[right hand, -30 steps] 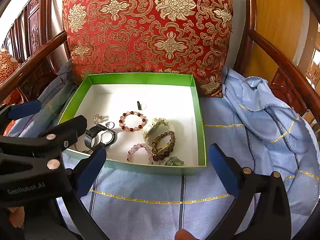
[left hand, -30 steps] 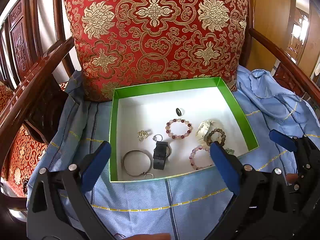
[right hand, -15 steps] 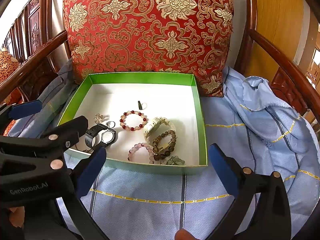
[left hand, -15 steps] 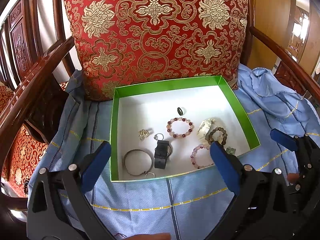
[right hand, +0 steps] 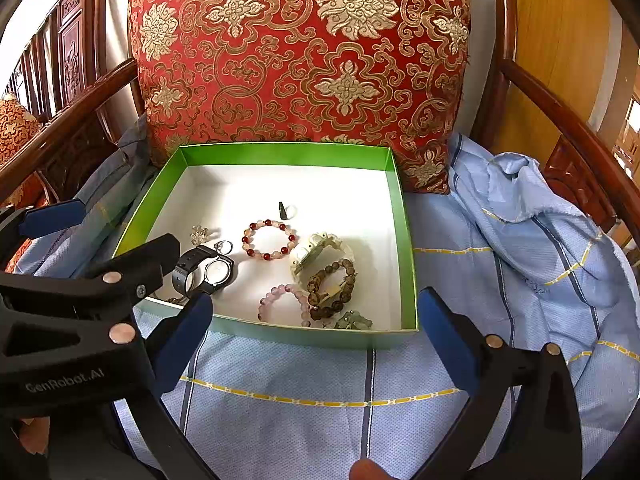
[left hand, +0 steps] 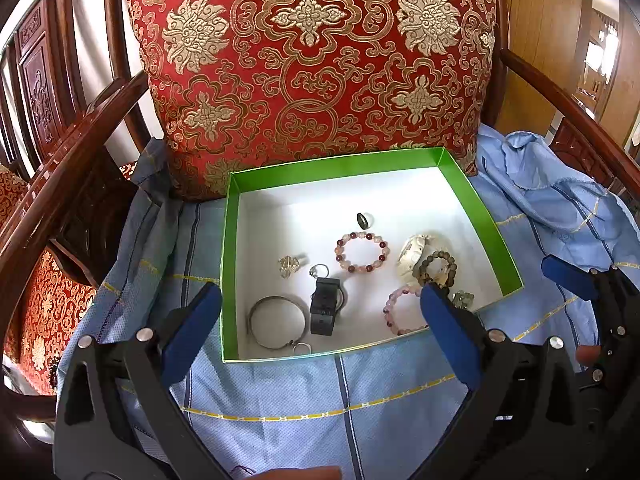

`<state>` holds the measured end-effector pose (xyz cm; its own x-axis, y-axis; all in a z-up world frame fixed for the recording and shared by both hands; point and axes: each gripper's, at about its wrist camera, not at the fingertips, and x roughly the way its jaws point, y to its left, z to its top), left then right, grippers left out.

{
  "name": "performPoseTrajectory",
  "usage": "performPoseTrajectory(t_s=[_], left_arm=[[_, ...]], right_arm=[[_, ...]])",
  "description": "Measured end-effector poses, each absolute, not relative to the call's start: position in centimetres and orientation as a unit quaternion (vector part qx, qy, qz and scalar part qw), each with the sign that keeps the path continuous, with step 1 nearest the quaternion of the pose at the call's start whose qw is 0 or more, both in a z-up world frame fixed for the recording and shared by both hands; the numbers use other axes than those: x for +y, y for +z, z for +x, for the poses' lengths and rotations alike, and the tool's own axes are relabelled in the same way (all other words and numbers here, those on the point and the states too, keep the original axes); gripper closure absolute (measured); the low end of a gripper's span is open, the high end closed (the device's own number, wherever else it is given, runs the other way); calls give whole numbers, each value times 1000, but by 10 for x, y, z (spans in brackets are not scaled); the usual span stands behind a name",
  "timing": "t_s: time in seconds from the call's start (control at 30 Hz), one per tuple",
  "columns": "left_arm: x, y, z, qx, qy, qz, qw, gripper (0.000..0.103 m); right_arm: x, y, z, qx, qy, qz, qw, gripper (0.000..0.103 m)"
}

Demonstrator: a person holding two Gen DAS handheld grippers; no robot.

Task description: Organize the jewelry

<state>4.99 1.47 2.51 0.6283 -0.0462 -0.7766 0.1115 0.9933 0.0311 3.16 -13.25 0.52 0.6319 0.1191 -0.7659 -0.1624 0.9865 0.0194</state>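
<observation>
A green box (left hand: 492, 216) (right hand: 408, 240) with a white floor sits on the blue cloth of a chair seat. Inside lie a red-and-pink bead bracelet (left hand: 361, 252) (right hand: 269, 240), a pink bead bracelet (left hand: 402, 310) (right hand: 285, 305), a brown bead bracelet (left hand: 438, 266) (right hand: 332, 290), a cream watch (left hand: 412, 256) (right hand: 316, 254), a black watch (left hand: 325, 306) (right hand: 204, 272), a silver bangle (left hand: 276, 322), a dark ring (left hand: 363, 220) (right hand: 284, 211) and small rings. My left gripper (left hand: 320, 320) hovers open before the box's near edge. My right gripper (right hand: 314, 328) is open too, empty, near the front right corner.
A red and gold cushion (left hand: 312, 60) (right hand: 300, 52) leans on the chair back right behind the box. Dark wooden armrests (left hand: 68, 176) (right hand: 568, 120) flank the seat. The blue cloth (right hand: 520, 220) bunches up at the right. A second chair (left hand: 36, 312) stands at left.
Both grippers have drawn back and tilted slightly, so the box sits a little higher and farther in both views. The jewelry has not moved and both grippers stay open.
</observation>
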Motion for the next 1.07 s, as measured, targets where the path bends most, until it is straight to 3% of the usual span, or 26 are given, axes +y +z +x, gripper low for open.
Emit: performPoseTrajectory(t_s=[0.87,1.07], left_arm=[[16,18,55,446,-44,45,893,4],[31,29,53,423,-9,37,905,4]], right_arm=[[-138,2,36,427,93,-32,899,3],[-198,15,31,379,29,-9,925,3]])
